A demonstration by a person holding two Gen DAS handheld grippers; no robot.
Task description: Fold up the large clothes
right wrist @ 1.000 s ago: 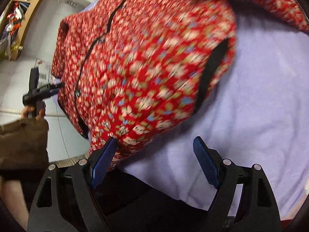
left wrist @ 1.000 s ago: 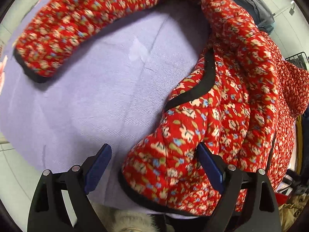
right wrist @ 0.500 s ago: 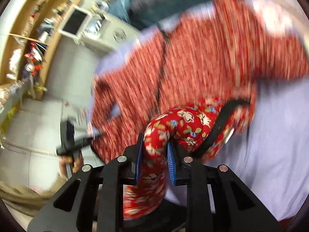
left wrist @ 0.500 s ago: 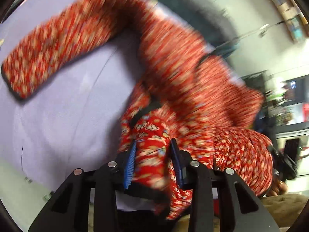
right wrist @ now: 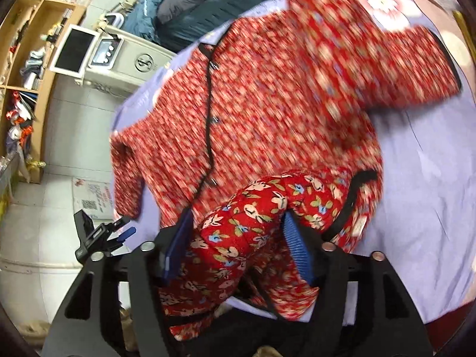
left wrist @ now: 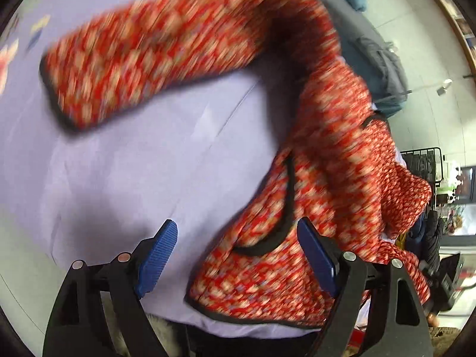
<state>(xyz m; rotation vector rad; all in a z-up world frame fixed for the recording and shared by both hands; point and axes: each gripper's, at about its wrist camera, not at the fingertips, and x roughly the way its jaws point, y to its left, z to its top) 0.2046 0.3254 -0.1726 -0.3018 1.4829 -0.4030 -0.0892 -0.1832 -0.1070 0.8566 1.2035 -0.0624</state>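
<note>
The lavender sheet point(left wrist: 125, 154) covered the worktop, with bare room left of the garment in the left wrist view. On it lay the red floral jacket point(right wrist: 267, 95), its black-trimmed front opening running from the near edge away toward the far side. One sleeve point(left wrist: 148, 59) stretched crosswise over the sheet, its cuff pointing left. The jacket was quilted, flower-printed and edged in black. The right gripper point(right wrist: 235, 247) pinched a bunched fold of the jacket between its jaws. The left gripper point(left wrist: 238, 255) had its jaws spread, the hem corner lying between them, ungripped.
</note>
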